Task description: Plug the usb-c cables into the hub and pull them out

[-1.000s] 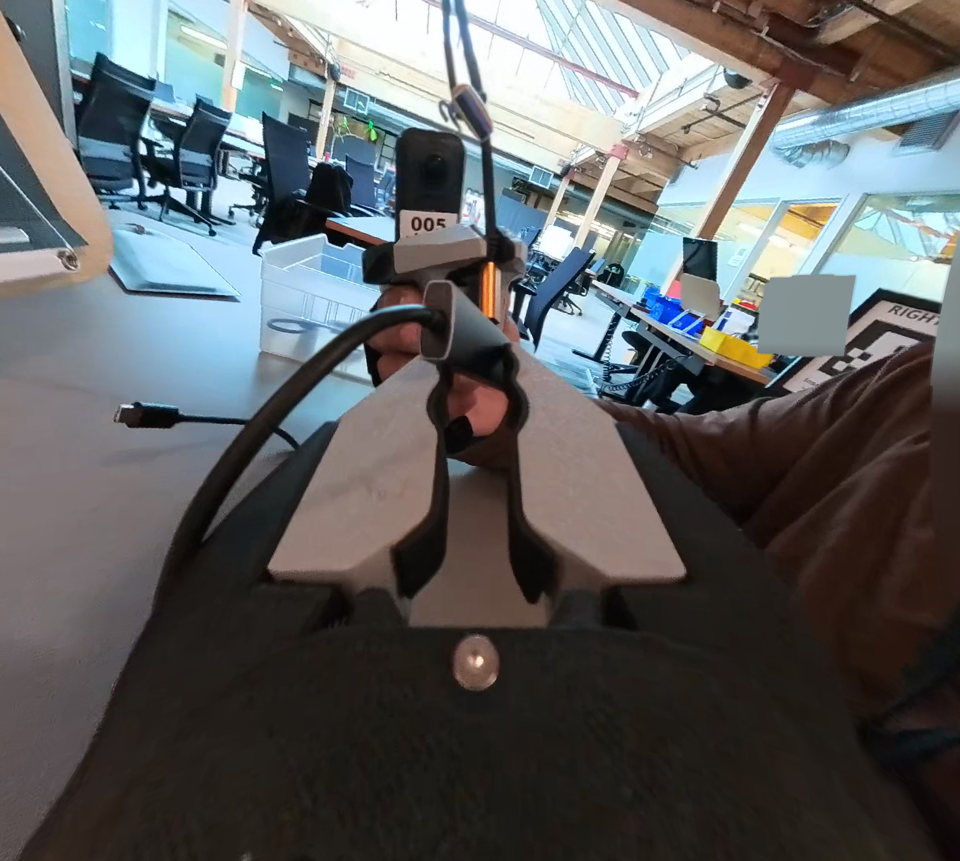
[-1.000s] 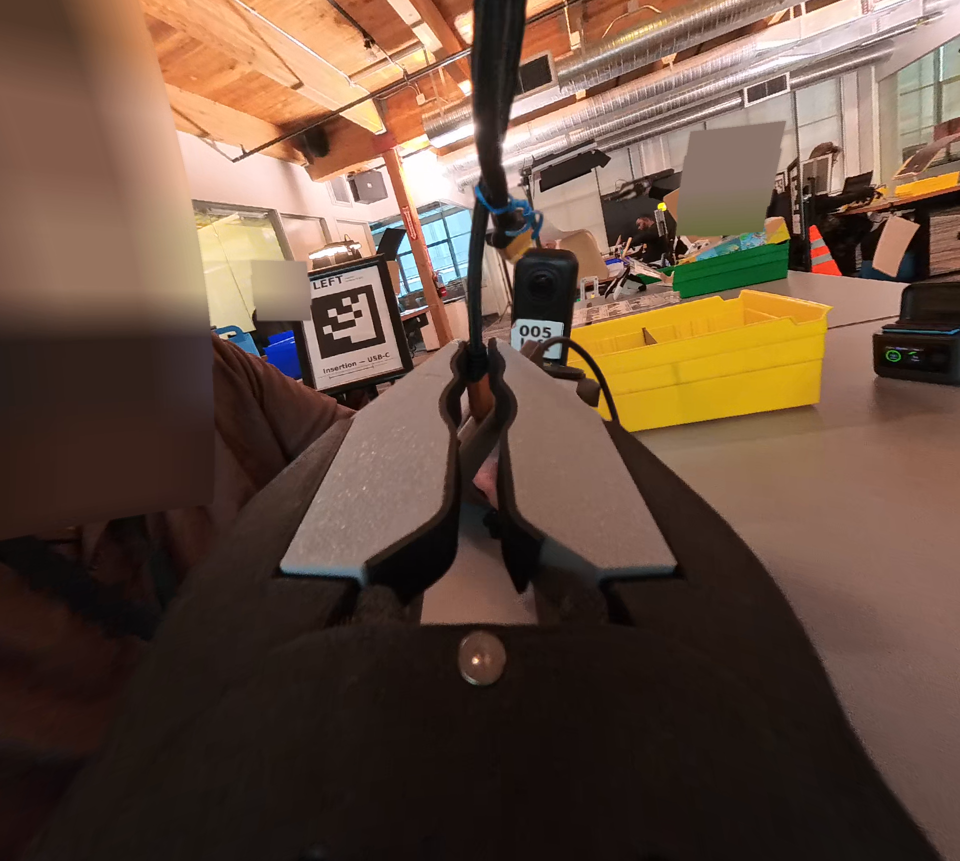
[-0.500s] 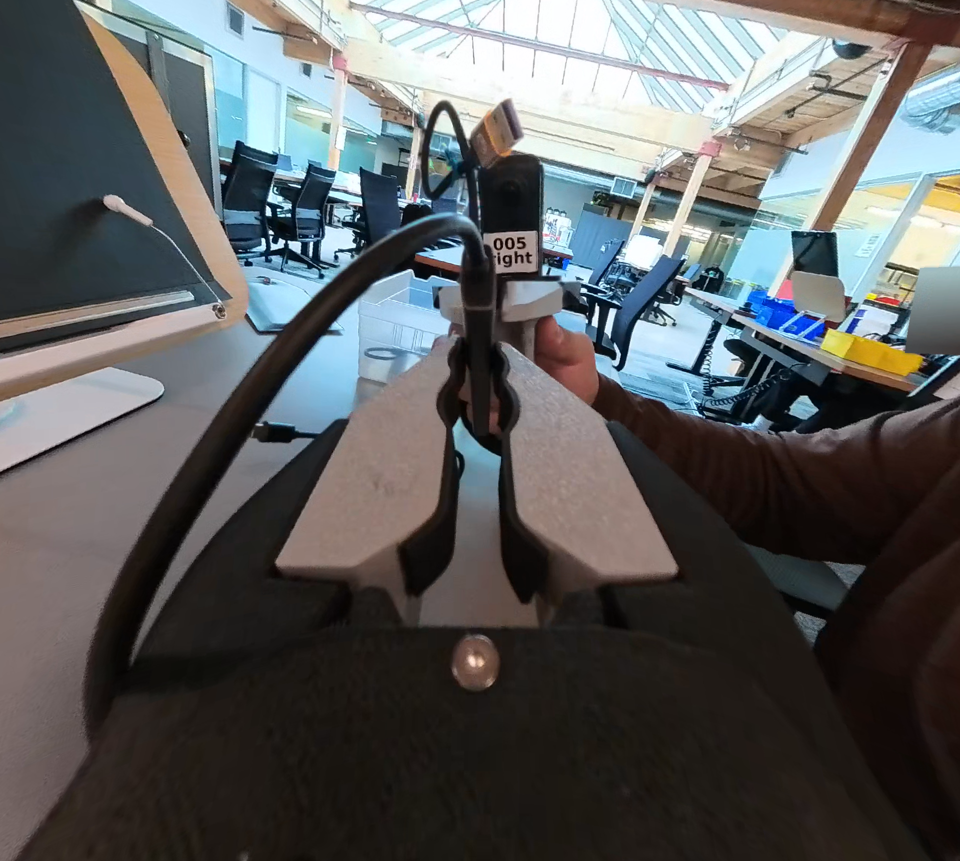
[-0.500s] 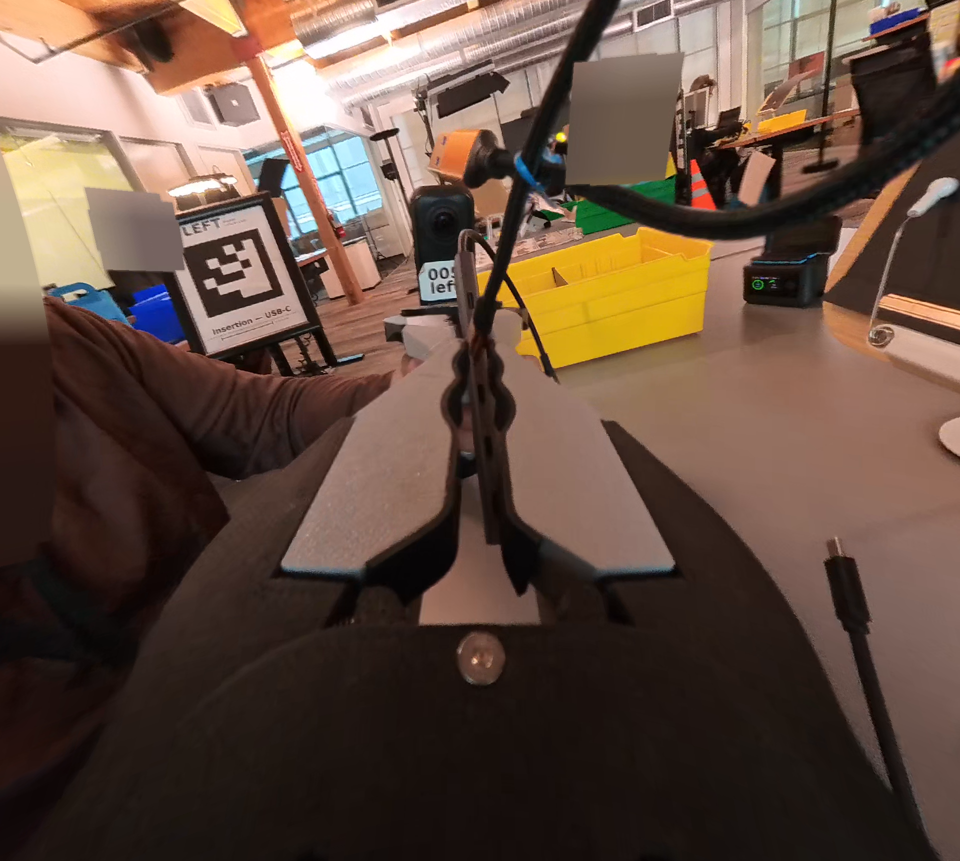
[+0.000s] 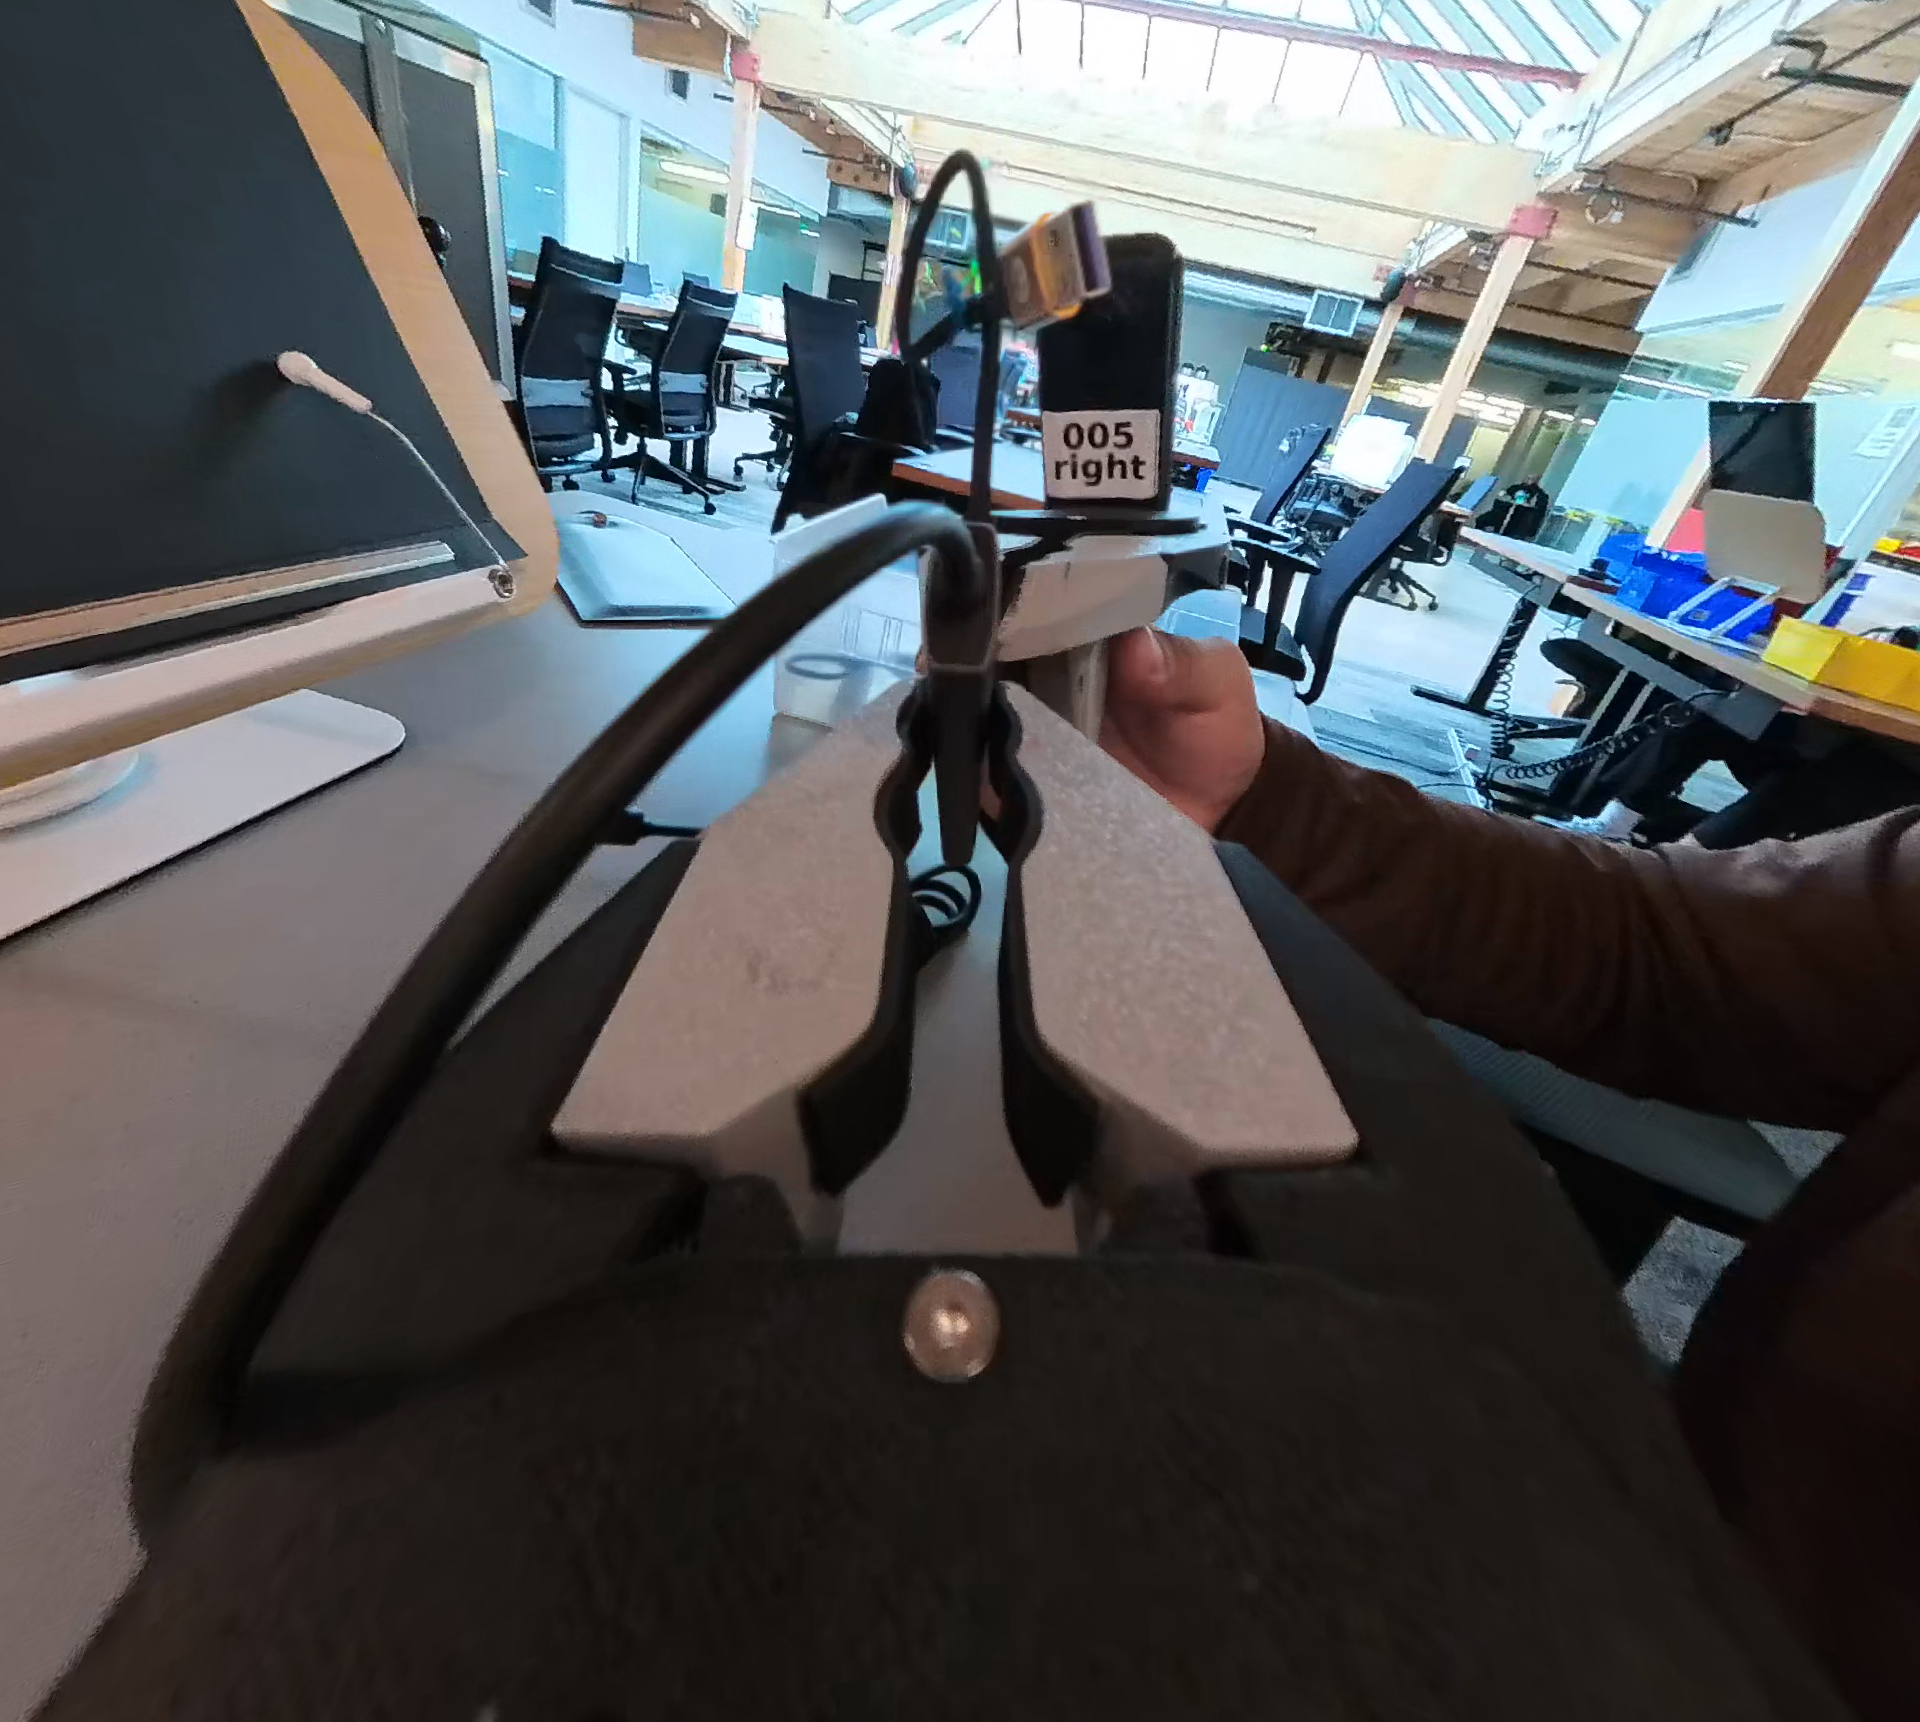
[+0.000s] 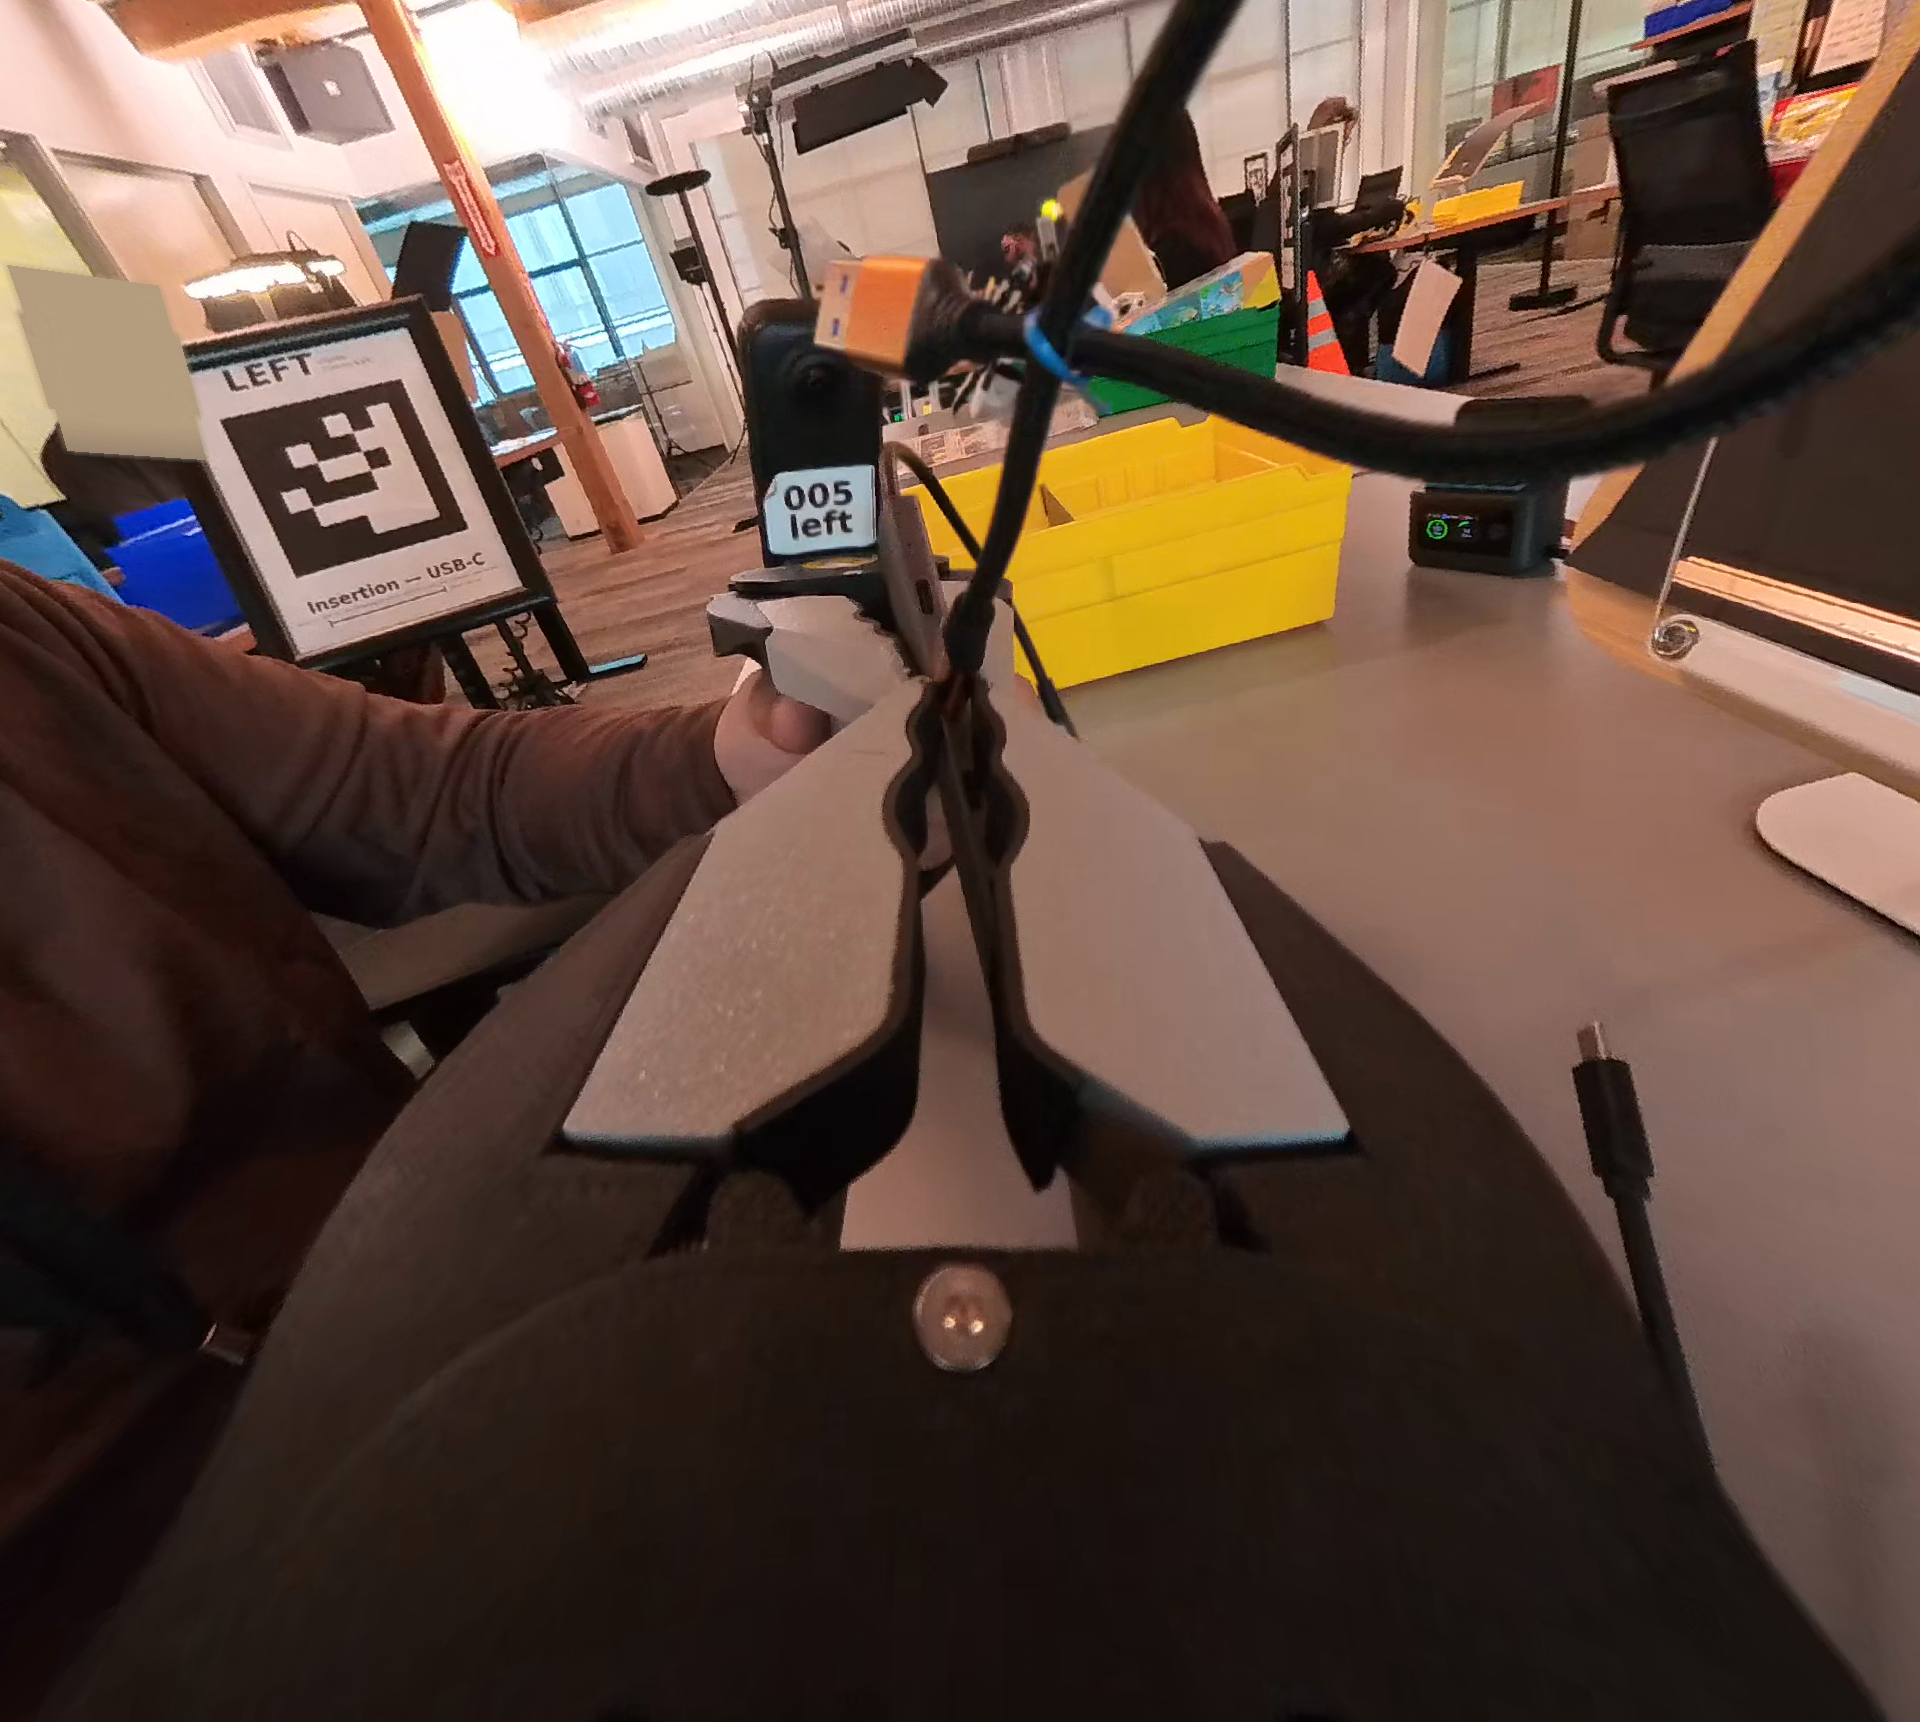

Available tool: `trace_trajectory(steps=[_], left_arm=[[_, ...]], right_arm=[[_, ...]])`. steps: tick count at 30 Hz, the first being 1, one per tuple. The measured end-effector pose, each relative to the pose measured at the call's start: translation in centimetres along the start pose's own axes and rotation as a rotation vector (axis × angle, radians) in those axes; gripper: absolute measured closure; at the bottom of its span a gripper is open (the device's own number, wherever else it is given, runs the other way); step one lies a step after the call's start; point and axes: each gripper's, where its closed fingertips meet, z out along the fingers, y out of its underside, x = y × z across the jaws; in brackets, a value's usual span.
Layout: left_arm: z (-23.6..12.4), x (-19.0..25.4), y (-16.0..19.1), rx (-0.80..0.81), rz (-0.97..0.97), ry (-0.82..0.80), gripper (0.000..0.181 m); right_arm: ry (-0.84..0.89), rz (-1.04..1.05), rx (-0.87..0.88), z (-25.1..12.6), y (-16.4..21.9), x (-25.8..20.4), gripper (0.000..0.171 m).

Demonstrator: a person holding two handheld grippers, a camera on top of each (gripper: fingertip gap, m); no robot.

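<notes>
In the left wrist view my left gripper (image 5: 958, 737) is shut on the dark grey hub (image 5: 956, 716), which is held edge-on, its thick black lead (image 5: 582, 831) arching away to the left. My right gripper (image 5: 1070, 592) faces it tip to tip. In the right wrist view my right gripper (image 6: 956, 716) is shut on a thin black usb-c cable (image 6: 1023, 446) at its plug end, right against the hub (image 6: 914, 576). I cannot tell whether the plug is seated. The cable's orange USB-A end (image 6: 873, 316) hangs above. A second usb-c cable (image 6: 1608, 1122) lies loose on the table.
A monitor (image 5: 156, 270) on a white stand stands at the left of the grey table (image 5: 208, 997), and its foot (image 6: 1849, 841) shows in the right wrist view. A yellow bin (image 6: 1143, 550), a small black device (image 6: 1475, 529), a clear bin (image 5: 831, 644) and a framed sign (image 6: 353, 477) stand farther off. Less than 4 cm separates the two grippers' tips.
Both grippers have swung round together, still tip to tip. The hub has turned from flat-on to edge-on. The monitor and the loose usb-c cable have come into view.
</notes>
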Motion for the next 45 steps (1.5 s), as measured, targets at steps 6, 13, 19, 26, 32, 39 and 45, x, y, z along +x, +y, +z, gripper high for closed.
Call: trace_trajectory(steps=[6, 13, 19, 26, 32, 39, 45], left_arm=[[0.1, 0.2, 0.0, 0.005, -0.016, 0.026, 0.174], [-0.5, -0.8, -0.6, 0.032, 0.017, -0.034, 0.173], [-0.8, -1.4, -0.7, 0.04, -0.004, -0.041, 0.173], [-0.7, -1.2, -0.8, 0.042, -0.007, -0.028, 0.173], [-0.7, -1.3, -0.8, 0.039, 0.005, -0.035, 0.174], [-1.5, -1.8, -1.8, 0.084, -0.024, -0.051, 0.174], [-1.3, -1.0, -1.9, 0.084, -0.02, -0.028, 0.174]], right_arm=[[-0.01, -0.005, -0.005, -0.1, 0.0, -0.1, 0.17], [0.21, -0.087, -0.129, -2.2, 0.8, 3.0, 0.159], [0.42, -0.179, -0.575, -5.7, 6.6, 5.7, 0.129], [0.425, -0.134, -0.998, -7.9, 14.3, 6.6, 0.127], [0.521, -0.205, -0.976, -7.4, 12.5, 7.5, 0.15], [0.812, -0.419, -0.596, -10.9, -0.9, 1.6, 0.151], [1.2, -0.47, -0.625, -23.7, -7.1, -2.5, 0.151]])
